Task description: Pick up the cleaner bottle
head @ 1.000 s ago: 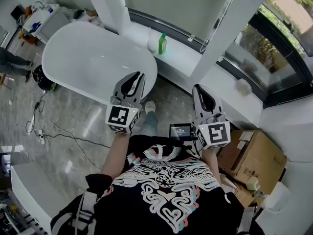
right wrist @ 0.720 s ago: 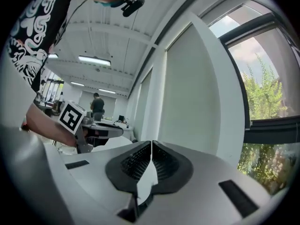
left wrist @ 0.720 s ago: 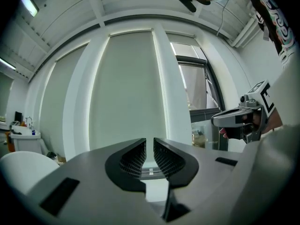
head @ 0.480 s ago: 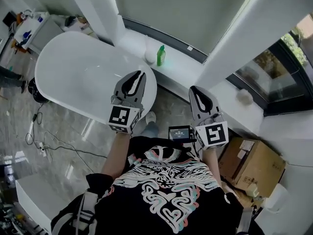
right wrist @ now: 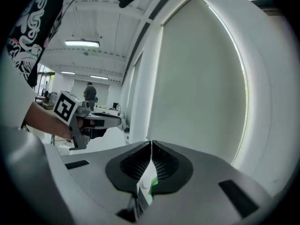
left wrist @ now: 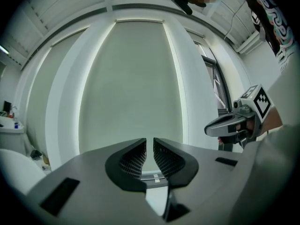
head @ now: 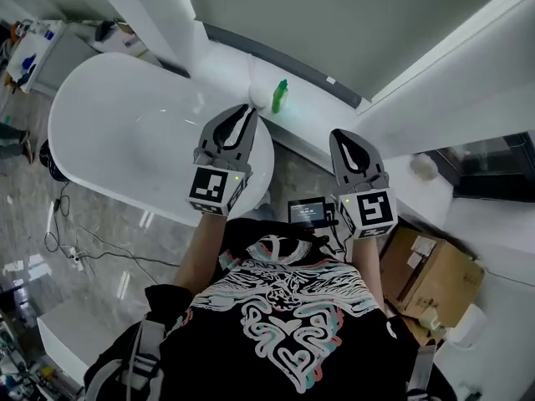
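The green cleaner bottle (head: 280, 96) stands upright on the white ledge (head: 334, 115) behind the bathtub (head: 125, 132). My left gripper (head: 243, 111) is held level over the tub's far rim, just left of and short of the bottle, shut and empty. My right gripper (head: 346, 134) is further right, over the floor gap before the ledge, also shut with nothing in it. In the right gripper view a green sliver of the bottle (right wrist: 152, 185) shows under the closed gripper (right wrist: 151, 144). The left gripper view shows its gripper (left wrist: 149, 142) facing a pale blind, with no bottle in sight.
A white rounded object (head: 261, 93) sits right beside the bottle on the ledge. Another white object (head: 424, 167) lies on the sill at right. A cardboard box (head: 435, 270) stands at lower right. White pillars flank the window. Cables trail on the marble floor (head: 75, 232).
Both grippers have travelled forward toward the ledge, staying shut. The bottle now lies much closer to the left gripper's tips, and the tub fills more of the space under the left arm.
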`<state>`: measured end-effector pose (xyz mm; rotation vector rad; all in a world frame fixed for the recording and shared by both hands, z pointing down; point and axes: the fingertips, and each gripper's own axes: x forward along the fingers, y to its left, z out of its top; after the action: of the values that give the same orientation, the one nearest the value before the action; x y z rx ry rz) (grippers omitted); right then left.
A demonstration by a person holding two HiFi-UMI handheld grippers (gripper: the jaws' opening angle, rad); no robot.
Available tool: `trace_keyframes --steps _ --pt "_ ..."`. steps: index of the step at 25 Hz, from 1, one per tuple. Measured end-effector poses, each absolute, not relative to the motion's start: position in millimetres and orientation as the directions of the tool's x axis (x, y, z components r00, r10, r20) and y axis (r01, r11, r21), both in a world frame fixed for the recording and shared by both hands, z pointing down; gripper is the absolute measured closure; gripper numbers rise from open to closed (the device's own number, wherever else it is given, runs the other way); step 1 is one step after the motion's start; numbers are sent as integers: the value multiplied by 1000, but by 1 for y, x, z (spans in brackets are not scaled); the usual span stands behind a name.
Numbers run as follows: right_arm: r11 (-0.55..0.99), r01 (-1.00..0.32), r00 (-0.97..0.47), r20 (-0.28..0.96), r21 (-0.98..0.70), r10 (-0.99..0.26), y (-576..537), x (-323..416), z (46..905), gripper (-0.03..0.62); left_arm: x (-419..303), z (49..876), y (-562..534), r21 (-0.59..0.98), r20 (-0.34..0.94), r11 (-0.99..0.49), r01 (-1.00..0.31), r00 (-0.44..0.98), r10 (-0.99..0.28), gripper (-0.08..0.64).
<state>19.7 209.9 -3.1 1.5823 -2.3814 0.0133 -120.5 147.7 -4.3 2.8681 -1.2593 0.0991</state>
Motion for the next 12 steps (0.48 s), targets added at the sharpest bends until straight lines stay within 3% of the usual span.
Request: trace_keyframes --steps 5,12 --pt "326 -944 -307 231 45 -923 169 26 10 563 -114 2 114 -9 62 -703 -712 701 -711 502" --pt "308 -948 -276 270 81 -922 147 26 28 563 -116 16 89 10 70 -698 -716 696 -714 503"
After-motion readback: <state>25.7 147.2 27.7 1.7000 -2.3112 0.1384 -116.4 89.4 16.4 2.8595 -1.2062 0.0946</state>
